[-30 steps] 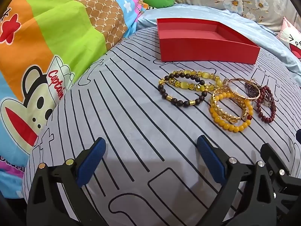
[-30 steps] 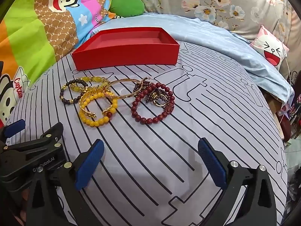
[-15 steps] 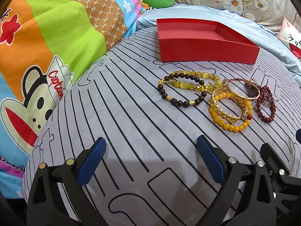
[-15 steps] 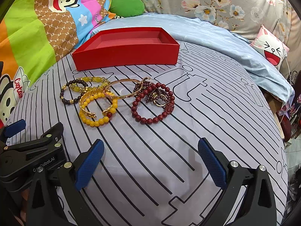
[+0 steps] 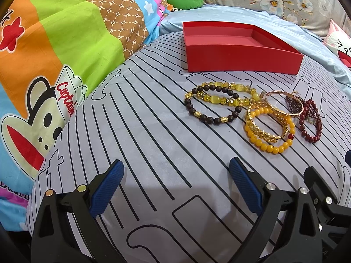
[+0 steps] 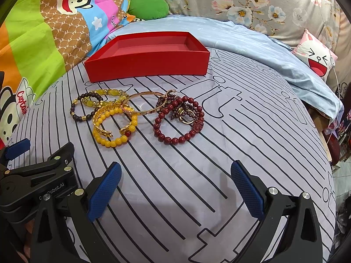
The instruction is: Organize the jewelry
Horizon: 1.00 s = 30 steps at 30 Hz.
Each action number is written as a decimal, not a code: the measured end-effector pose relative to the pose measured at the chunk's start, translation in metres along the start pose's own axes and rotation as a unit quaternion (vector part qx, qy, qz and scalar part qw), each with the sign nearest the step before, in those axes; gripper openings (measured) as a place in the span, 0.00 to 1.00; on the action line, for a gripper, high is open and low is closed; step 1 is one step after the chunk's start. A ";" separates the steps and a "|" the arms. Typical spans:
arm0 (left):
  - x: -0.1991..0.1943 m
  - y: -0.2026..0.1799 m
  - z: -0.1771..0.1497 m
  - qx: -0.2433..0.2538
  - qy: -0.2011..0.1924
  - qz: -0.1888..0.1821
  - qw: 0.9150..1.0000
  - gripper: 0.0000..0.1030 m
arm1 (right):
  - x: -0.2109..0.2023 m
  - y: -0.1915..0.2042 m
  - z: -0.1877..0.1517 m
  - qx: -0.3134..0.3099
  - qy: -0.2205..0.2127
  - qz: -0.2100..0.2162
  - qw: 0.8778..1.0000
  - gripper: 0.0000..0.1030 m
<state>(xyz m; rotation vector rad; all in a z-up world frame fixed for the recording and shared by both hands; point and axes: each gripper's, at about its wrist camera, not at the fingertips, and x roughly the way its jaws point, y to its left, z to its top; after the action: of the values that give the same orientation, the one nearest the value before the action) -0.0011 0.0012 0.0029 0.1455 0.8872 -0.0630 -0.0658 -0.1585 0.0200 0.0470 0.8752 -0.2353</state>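
Note:
An empty red box (image 5: 239,62) (image 6: 151,64) sits at the far side of a grey striped cushion. In front of it lie several bracelets in a loose cluster: a dark-bead one (image 5: 193,110) (image 6: 75,115), a pale yellow crystal one (image 5: 221,86), an orange-yellow bead one (image 5: 268,148) (image 6: 110,143), gold bangles (image 5: 283,110) (image 6: 142,111) and dark red bead ones (image 5: 309,134) (image 6: 178,139). My left gripper (image 5: 176,185) is open and empty, near of the dark-bead bracelet. My right gripper (image 6: 175,186) is open and empty, near of the red bracelets.
A bright cartoon-monkey quilt (image 5: 54,50) rises on the left. A light blue sheet (image 6: 252,43) and a floral cushion (image 6: 263,2) lie behind the box. The cushion drops off at the right (image 6: 324,131). The left gripper's body shows in the right wrist view (image 6: 37,182).

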 end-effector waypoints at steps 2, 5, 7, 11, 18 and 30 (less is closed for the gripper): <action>0.000 0.000 0.000 0.000 0.000 0.000 1.000 0.89 | 0.001 0.000 0.000 0.000 0.000 0.000 1.000 0.94; 0.000 0.000 0.000 0.000 0.000 0.000 1.000 0.89 | 0.000 0.000 0.000 0.000 0.000 0.000 1.000 0.94; 0.000 0.000 0.000 0.000 0.000 0.000 1.000 0.89 | 0.000 0.001 0.000 0.000 0.000 0.000 1.000 0.94; 0.000 0.000 0.000 0.000 0.000 0.001 1.000 0.89 | 0.002 -0.001 -0.001 0.000 0.000 0.001 1.000 0.94; 0.000 0.000 0.001 0.001 0.000 0.001 1.000 0.89 | 0.001 0.000 0.000 0.000 0.000 0.000 1.000 0.94; 0.000 0.000 0.000 0.001 0.000 0.001 1.000 0.89 | 0.000 0.001 0.000 0.000 0.001 0.000 1.000 0.94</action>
<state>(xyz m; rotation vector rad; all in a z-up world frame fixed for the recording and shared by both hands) -0.0009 0.0012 0.0027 0.1476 0.8864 -0.0625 -0.0659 -0.1579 0.0200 0.0472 0.8772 -0.2345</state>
